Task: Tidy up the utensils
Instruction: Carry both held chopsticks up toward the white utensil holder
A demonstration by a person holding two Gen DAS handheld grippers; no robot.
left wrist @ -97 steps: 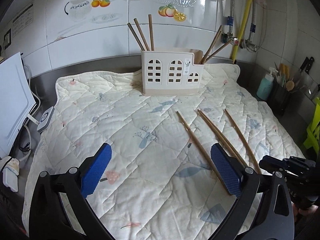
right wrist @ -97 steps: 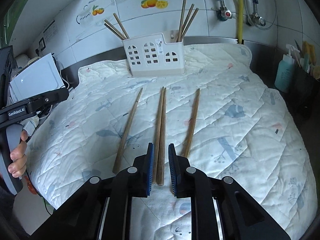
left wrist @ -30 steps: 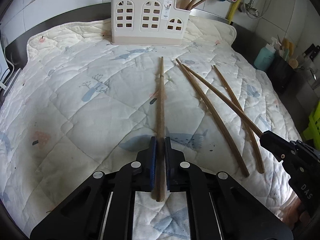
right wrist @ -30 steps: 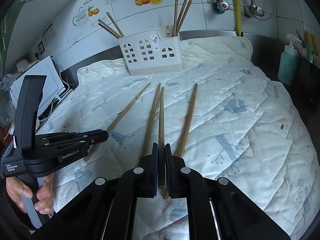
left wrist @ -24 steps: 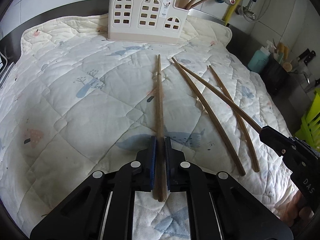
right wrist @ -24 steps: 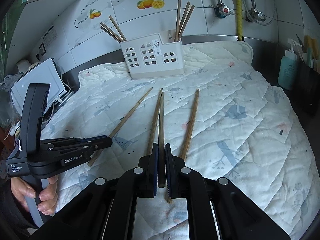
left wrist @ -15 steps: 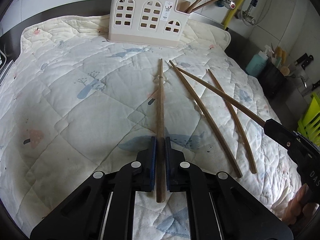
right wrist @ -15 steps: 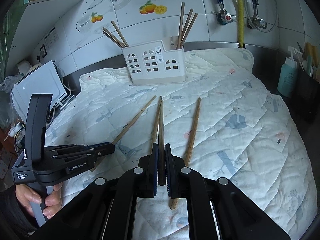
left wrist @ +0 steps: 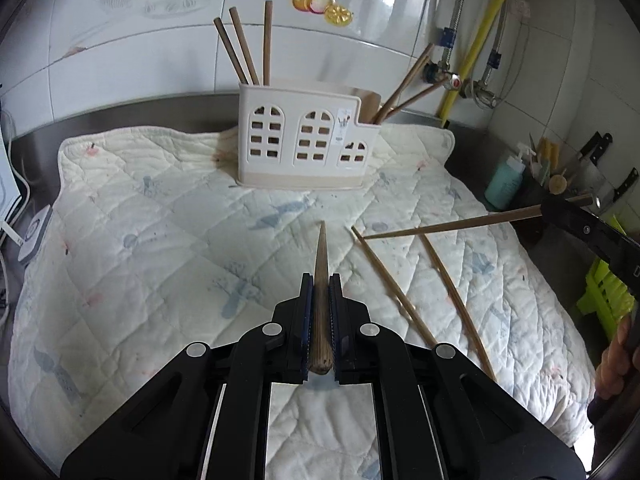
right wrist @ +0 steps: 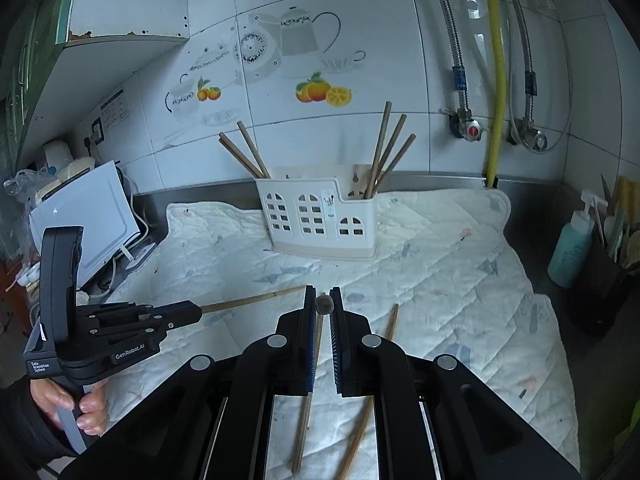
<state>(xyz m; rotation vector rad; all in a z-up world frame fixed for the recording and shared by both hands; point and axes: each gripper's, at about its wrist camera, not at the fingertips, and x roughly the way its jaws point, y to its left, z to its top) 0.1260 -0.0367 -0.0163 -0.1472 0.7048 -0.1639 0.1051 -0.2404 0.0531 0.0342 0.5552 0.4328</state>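
Observation:
My left gripper [left wrist: 320,280] is shut on a wooden chopstick [left wrist: 321,264] that points toward the white utensil holder [left wrist: 308,144]. The left gripper also shows in the right wrist view [right wrist: 192,312], its chopstick [right wrist: 256,299] lifted above the quilt. My right gripper [right wrist: 323,294] is shut on a second chopstick [right wrist: 324,305], seen end-on; in the left wrist view this chopstick [left wrist: 460,224] slants from the right gripper [left wrist: 560,210] down to the quilt. Two chopsticks [left wrist: 392,288] lie loose on the quilt. The holder [right wrist: 320,216] has chopsticks standing in both end compartments.
A quilted white mat [left wrist: 140,240] covers the steel counter. A white appliance [right wrist: 88,216] with cables stands at the left. A teal soap bottle [right wrist: 568,252] and a dark utensil cup [right wrist: 600,288] stand at the right. Pipes and valves [right wrist: 472,128] run on the tiled wall.
Both grippers closed on a chopstick each and lifted them off the quilt. Both cameras tilted up toward the holder. Two chopsticks stayed on the quilt.

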